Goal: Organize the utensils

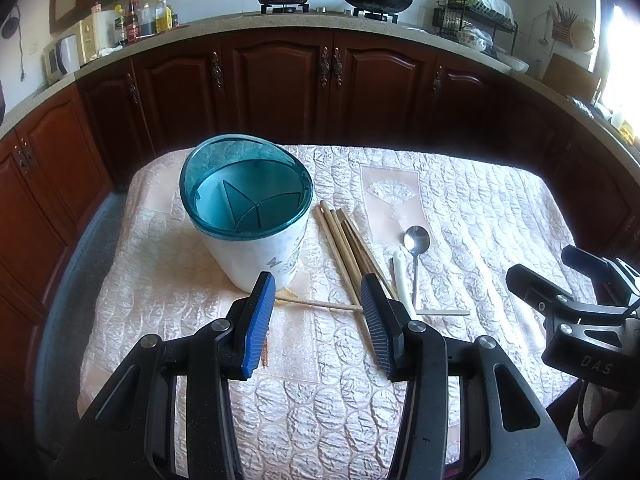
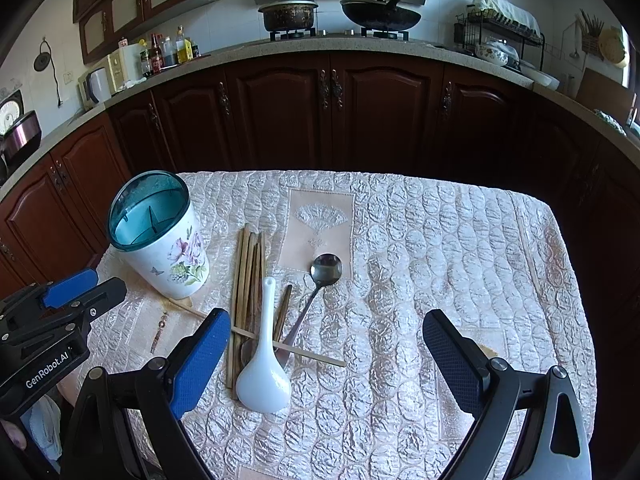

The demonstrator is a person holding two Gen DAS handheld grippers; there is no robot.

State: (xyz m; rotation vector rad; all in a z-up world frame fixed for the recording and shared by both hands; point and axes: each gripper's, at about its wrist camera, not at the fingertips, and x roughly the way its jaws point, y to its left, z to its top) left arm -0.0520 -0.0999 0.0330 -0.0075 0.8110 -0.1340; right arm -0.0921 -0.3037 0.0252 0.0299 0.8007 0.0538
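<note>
A white floral utensil holder (image 1: 256, 240) with a teal divided rim stands upright on the table's left; it also shows in the right wrist view (image 2: 168, 248). Several wooden chopsticks (image 2: 250, 280) lie beside it, also seen from the left wrist (image 1: 344, 248). A white ceramic spoon (image 2: 264, 372) and a metal spoon (image 2: 326, 270) lie over them, with a thin stick (image 2: 312, 354) across. My left gripper (image 1: 318, 316) is open and empty, just in front of the holder. My right gripper (image 2: 324, 356) is open and empty, above the white spoon.
A quilted pale cloth (image 2: 440, 260) covers the table. Dark wooden cabinets (image 2: 332, 112) and a counter with a stove, pots and bottles stand behind. The right gripper's body (image 1: 580, 312) shows at the left wrist view's right edge.
</note>
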